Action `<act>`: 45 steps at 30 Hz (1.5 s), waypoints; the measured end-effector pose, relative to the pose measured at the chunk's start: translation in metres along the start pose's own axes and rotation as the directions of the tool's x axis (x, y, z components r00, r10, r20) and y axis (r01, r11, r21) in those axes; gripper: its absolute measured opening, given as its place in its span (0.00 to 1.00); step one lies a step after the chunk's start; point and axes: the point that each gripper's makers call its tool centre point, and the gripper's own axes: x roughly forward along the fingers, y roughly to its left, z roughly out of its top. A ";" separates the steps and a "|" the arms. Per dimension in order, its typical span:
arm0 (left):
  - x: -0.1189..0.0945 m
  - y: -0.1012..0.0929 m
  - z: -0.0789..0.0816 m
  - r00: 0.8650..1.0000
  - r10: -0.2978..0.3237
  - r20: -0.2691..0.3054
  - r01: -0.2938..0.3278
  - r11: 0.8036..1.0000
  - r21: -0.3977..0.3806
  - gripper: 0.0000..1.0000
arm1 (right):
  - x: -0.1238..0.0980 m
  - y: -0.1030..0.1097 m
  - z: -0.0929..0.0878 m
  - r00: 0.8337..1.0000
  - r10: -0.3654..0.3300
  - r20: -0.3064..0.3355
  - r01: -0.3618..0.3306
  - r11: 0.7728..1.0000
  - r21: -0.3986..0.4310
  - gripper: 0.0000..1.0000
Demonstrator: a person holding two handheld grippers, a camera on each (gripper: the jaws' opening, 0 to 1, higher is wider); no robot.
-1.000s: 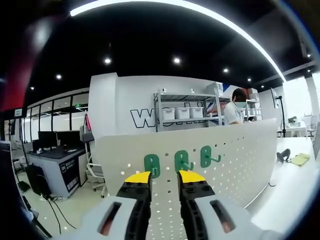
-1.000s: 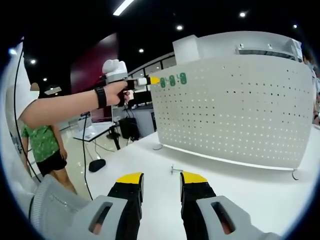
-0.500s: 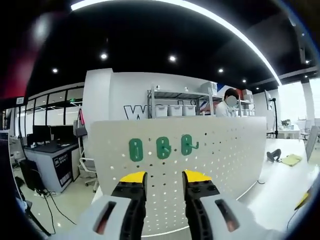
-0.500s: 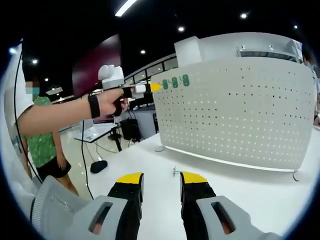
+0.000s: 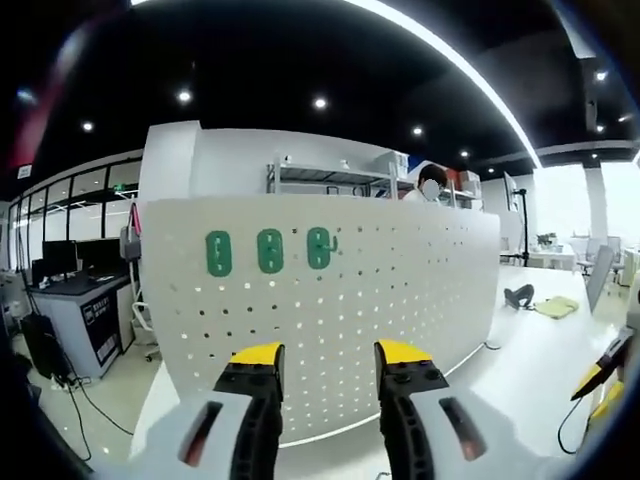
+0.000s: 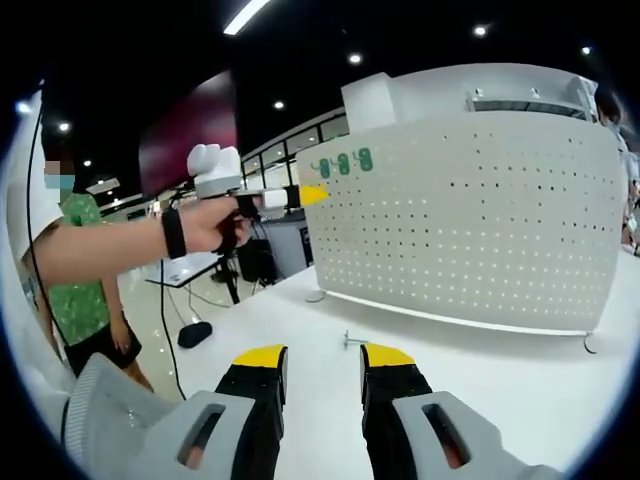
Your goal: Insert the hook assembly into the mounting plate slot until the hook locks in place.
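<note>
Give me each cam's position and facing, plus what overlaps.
Left gripper view: rides the left claw, raised, facing the white pegboard and its three green hooks; both jaws parted.
Right gripper view: rides the right claw, low over the white table, facing the pegboard's front; the person's arm holds the left claw there.
Shared: pegboard, hooks.

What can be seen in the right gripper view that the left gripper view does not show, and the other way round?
The right gripper view alone has the person's hand holding the left gripper up beside the pegboard's edge, a small metal hook lying on the white table, and a bystander in a green shirt.

The left gripper view alone has a shelving rack behind the board, and a dark item on the table beyond it.

Both share the white pegboard with three green hooks at its top, and open yellow-tipped jaws; the right gripper holds nothing.
</note>
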 end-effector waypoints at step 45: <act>-0.027 -0.055 -0.149 0.935 -0.208 -0.289 0.202 0.978 -0.050 0.55 | -0.005 -0.005 -0.009 0.998 -0.057 -0.037 0.058 0.998 0.015 0.29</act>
